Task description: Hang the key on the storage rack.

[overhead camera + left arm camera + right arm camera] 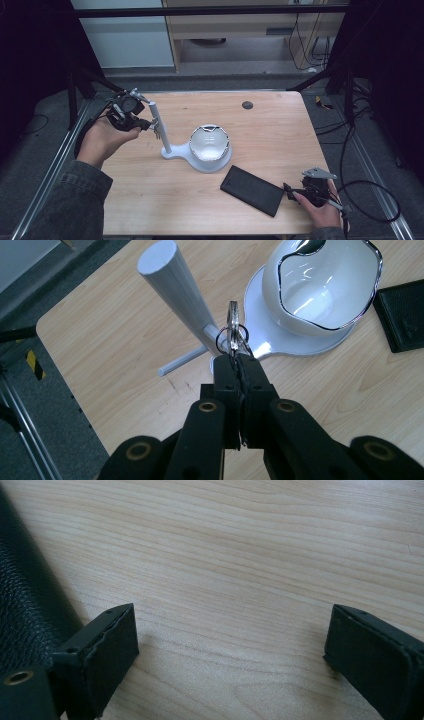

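A white stand has a slanted pole (160, 127) and a flat base (200, 162) carrying a white bowl (210, 142) with a chrome rim. My left gripper (150, 124) hangs beside the pole, shut on a small bunch of metal rings (232, 335). In the left gripper view the rings stick up from the jaws just in front of the pole (175, 285) and its short side peg (182, 362). A black leather case (252, 190) lies flat at the front right. My right gripper (290, 191) stands open just right of the case (25, 595), low over bare wood, with nothing between its jaws.
The wooden table (280, 130) has a small dark round spot (247, 105) near its far edge. Black frame legs stand at both far corners. Cables (370, 200) lie on the floor to the right. Bare wood lies left of and in front of the stand.
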Demonstrator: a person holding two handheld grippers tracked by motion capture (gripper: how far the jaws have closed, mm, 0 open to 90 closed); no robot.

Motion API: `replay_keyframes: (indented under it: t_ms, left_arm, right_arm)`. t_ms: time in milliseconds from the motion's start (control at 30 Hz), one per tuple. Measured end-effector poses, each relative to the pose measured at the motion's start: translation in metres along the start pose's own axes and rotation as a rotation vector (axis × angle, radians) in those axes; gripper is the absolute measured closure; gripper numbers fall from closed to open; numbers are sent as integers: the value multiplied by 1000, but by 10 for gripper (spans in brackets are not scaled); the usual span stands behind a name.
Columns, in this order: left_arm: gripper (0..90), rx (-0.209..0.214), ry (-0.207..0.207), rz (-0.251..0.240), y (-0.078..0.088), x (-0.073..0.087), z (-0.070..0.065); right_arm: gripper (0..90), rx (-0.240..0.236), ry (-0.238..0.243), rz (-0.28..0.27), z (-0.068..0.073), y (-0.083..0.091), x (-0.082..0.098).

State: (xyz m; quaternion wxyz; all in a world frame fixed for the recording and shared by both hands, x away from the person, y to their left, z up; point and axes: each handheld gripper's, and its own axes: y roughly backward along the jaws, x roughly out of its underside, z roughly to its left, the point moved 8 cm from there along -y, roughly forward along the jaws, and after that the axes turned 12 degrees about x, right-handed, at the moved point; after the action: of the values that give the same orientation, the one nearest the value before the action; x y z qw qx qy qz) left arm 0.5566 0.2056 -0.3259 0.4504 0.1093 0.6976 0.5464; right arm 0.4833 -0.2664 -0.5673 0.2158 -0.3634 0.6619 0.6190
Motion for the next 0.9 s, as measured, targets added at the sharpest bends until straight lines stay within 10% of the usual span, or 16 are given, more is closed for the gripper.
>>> replay_keyframes:
  t_ms: [567, 900]
  left_arm:
    - [565, -54, -41, -147, 19, 4, -15]
    - [306, -78, -110, -213, 26, 12, -46]
  right_arm:
    - [70, 0, 2, 1, 0, 0, 0]
    - [78, -7, -4, 1, 0, 1, 0]
